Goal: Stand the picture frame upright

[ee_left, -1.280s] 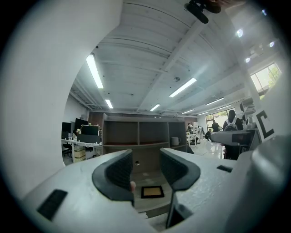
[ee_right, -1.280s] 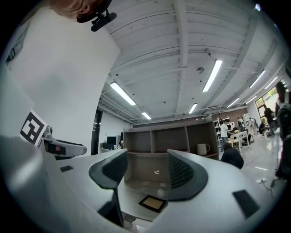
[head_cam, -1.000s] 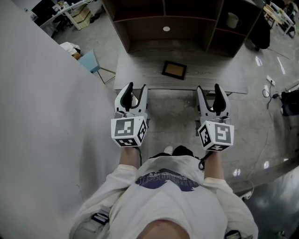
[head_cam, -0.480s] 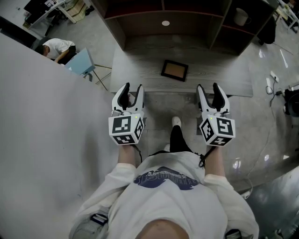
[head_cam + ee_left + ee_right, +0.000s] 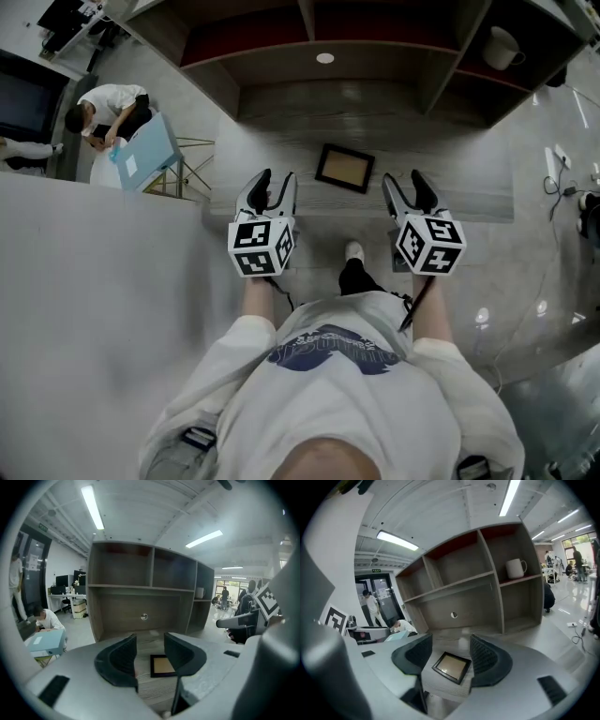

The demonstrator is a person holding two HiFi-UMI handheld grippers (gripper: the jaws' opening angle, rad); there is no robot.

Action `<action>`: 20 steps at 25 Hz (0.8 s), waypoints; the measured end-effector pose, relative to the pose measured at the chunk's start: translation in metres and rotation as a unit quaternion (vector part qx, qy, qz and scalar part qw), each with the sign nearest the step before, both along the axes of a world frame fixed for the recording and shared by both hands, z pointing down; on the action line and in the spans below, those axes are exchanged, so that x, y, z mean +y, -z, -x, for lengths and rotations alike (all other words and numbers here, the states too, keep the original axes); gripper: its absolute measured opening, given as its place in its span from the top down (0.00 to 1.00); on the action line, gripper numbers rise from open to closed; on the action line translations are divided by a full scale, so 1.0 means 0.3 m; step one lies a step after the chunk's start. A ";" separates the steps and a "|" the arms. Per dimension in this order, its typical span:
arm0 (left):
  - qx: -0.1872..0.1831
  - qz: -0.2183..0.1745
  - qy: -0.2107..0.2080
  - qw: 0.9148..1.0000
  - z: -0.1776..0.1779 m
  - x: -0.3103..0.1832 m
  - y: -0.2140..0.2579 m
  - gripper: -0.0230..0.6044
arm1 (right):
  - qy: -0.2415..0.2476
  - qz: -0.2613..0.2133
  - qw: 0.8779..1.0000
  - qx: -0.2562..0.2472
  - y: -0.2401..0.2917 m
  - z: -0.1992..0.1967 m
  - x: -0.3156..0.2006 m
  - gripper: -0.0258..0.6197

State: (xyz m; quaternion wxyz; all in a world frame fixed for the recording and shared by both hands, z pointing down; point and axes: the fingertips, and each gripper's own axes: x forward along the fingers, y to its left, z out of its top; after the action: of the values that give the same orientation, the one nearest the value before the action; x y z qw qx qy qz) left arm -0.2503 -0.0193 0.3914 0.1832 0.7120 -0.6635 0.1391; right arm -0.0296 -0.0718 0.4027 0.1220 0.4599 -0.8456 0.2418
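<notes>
Nearest the person, the left gripper (image 5: 273, 184) and the right gripper (image 5: 405, 186) hang over the front edge of the desk (image 5: 459, 183). Both have their jaws moderately apart with nothing between them.

The picture frame (image 5: 345, 168) lies flat and face up at 12 o'clock between the grippers, close to that front edge. It is at about 1 o'clock from the left gripper and 11 o'clock from the right, and neither touches it.

The main risk, as I judge it, comes from how low the frame lies. Jaws coming down from above may find no edge to bite and only skid it across the wood. A pull toward 6 o'clock could drag it off the desk onto the floor. Lifted by one edge only, it could pivot and slip out.

No view shows a prop on its back, so a frame stood up could simply topple flat again.

Further off at 12 o'clock, the open shelf unit (image 5: 323, 89) leaves limited room, and a hasty swing could strike it. The white mug (image 5: 504, 47) at 2 o'clock sits well clear.
</notes>
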 end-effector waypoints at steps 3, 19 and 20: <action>-0.010 0.038 -0.011 0.999 -0.020 -0.088 -0.097 0.70 | 0.018 0.032 0.999 0.002 -0.087 0.033 -0.076 0.58; 0.000 0.192 -0.090 0.977 -0.073 -0.272 -0.545 0.67 | -0.010 0.202 0.978 0.052 -0.557 0.077 -0.201 0.64; 0.001 0.201 -0.097 0.975 -0.074 -0.284 -0.580 0.67 | -0.016 0.210 0.976 0.056 -0.586 0.080 -0.205 0.64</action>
State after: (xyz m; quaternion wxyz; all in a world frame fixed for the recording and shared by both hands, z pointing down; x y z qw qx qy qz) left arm -0.2280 -0.1044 0.5653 0.3090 0.7218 -0.5494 0.2860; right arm -0.0535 -0.1333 0.5784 0.2594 0.4504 -0.7603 0.3896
